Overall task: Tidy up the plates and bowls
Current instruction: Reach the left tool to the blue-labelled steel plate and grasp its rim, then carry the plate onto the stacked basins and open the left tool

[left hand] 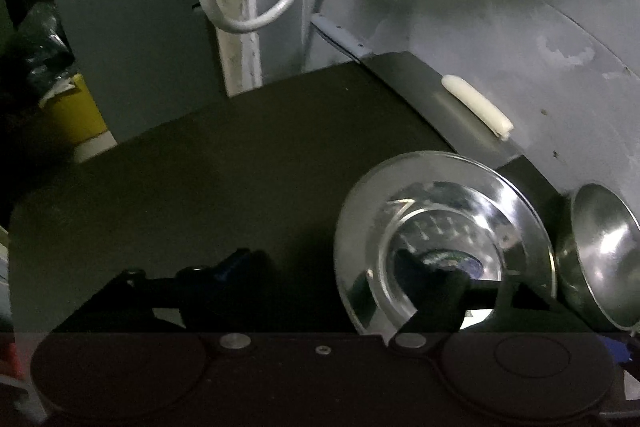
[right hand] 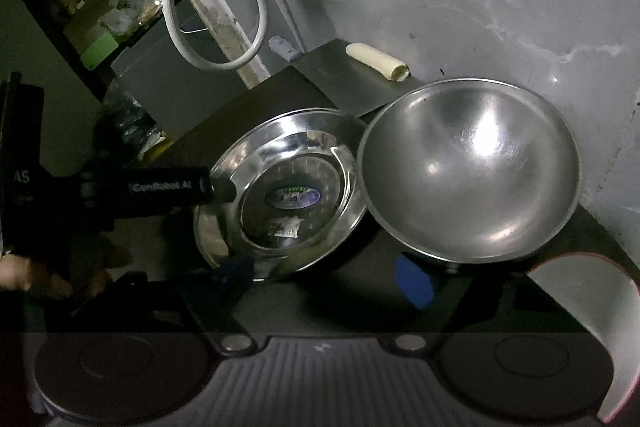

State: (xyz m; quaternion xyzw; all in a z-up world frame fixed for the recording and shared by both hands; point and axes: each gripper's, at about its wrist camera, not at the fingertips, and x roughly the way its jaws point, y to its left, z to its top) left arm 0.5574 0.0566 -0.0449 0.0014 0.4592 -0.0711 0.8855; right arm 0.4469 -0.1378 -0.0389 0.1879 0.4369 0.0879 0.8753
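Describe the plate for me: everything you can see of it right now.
The plate is round, shiny steel with a wide sloping rim and a flat centre that carries an oval sticker. It lies right side up on the dark table, empty. Its right edge sits under or against the rim of the bowl; which one I cannot tell. One finger of the left gripper reaches over its left rim; whether it touches is unclear.

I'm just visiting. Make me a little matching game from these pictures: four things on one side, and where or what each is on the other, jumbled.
Things:
1. steel plate
2. steel bowl
3. white cable
4. pale roll

Descriptions:
A. hangs in a loop by the wall
B. has an oval sticker in its middle
C. lies on the ledge against the wall
D. deep, empty, right of the plate

Pairs: 1-B, 2-D, 3-A, 4-C
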